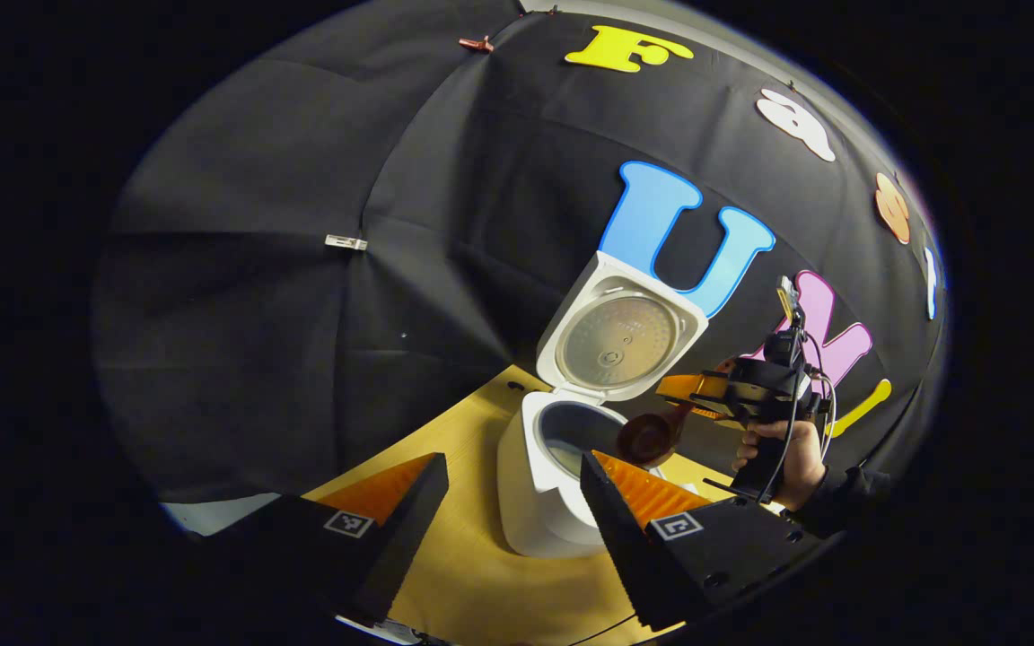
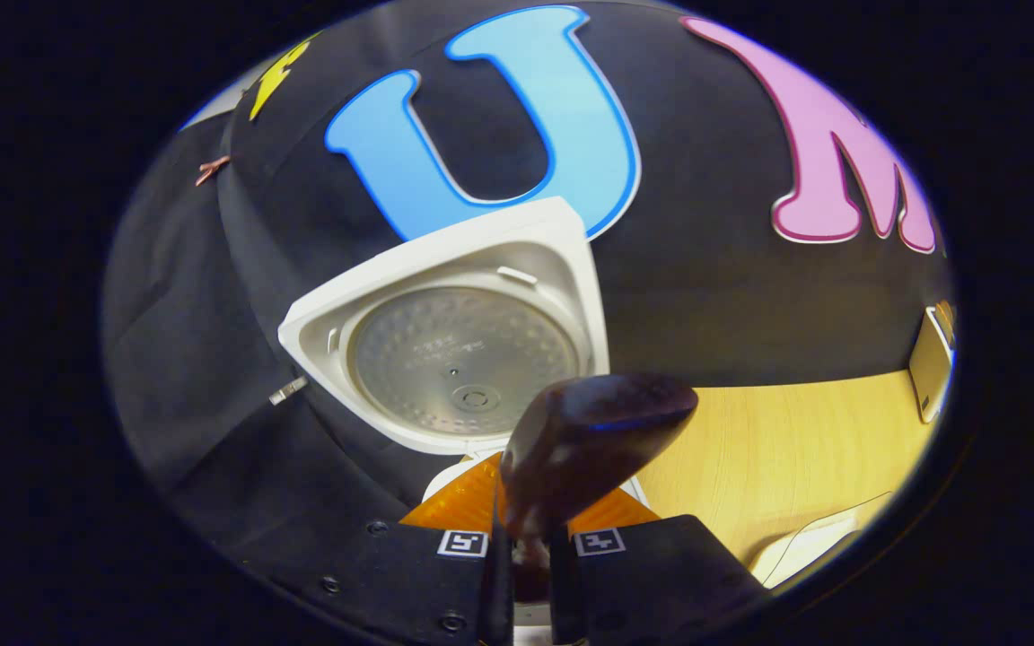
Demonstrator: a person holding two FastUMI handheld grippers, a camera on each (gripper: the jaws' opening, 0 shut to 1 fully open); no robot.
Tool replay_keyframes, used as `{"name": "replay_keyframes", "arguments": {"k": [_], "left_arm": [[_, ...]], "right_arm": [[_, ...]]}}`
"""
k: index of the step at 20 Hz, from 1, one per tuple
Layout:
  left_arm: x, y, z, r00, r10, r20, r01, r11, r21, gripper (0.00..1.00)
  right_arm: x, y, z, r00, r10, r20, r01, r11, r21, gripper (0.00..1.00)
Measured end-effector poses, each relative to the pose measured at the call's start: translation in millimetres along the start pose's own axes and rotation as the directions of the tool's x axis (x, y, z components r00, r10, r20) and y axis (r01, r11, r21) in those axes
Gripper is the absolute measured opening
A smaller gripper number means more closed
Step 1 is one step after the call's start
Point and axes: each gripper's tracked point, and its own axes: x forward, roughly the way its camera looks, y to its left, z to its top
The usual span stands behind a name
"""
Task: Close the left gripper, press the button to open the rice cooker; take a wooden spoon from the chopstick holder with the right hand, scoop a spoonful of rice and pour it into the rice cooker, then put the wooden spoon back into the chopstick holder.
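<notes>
The white rice cooker [image 1: 539, 502] stands on the wooden table with its lid [image 1: 620, 336] swung up. My left gripper [image 1: 512, 471] hovers in front of it, open, with nothing between its fingers. Beyond the pot, a hand holds my right gripper [image 1: 689, 399], which is shut on the handle of the dark wooden spoon [image 1: 647, 438]. The spoon's bowl hangs over the cooker's open mouth. In the right gripper view, my right gripper [image 2: 530, 552] clamps the spoon [image 2: 593, 440] by its handle, with the bowl tilted in front of the raised lid [image 2: 459, 350]. Any rice in the bowl is hidden.
The light wooden table [image 2: 795, 449] stretches to the right of the cooker. A beige object [image 2: 930, 359] sits at its far right edge and a white shape [image 2: 818, 538] lies near the lower right. Black cloth walls close in behind and to the left.
</notes>
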Motion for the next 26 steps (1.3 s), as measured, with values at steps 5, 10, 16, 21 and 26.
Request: {"name": "replay_keyframes", "arguments": {"k": [5, 10, 16, 21, 26], "left_arm": [[-6, -41, 1, 0.999, -0.035, 0.008, 0.035, 0.998, 0.045, 0.92], [-5, -84, -5, 0.998, -0.068, 0.009, 0.067, 0.993, 0.099, 0.96], [-2, -130, -11, 0.994, -0.107, 0.005, 0.105, 0.983, 0.153, 0.96], [-1, -168, -27, 0.989, -0.143, -0.026, 0.146, 0.967, 0.208, 0.96], [2, -202, -43, 0.985, -0.159, -0.06, 0.168, 0.967, 0.192, 0.95]], "right_arm": [[-39, -38, 27, 0.999, -0.011, 0.035, 0.009, 0.998, 0.057, 0.2], [-96, -105, 64, 0.989, -0.085, 0.118, 0.074, 0.993, 0.096, 0.2], [-179, -216, 79, 0.954, -0.239, 0.181, 0.211, 0.964, 0.164, 0.2], [-251, -315, 73, 0.899, -0.386, 0.207, 0.337, 0.911, 0.236, 0.2], [-316, -408, 47, 0.833, -0.519, 0.191, 0.446, 0.834, 0.325, 0.2]]}}
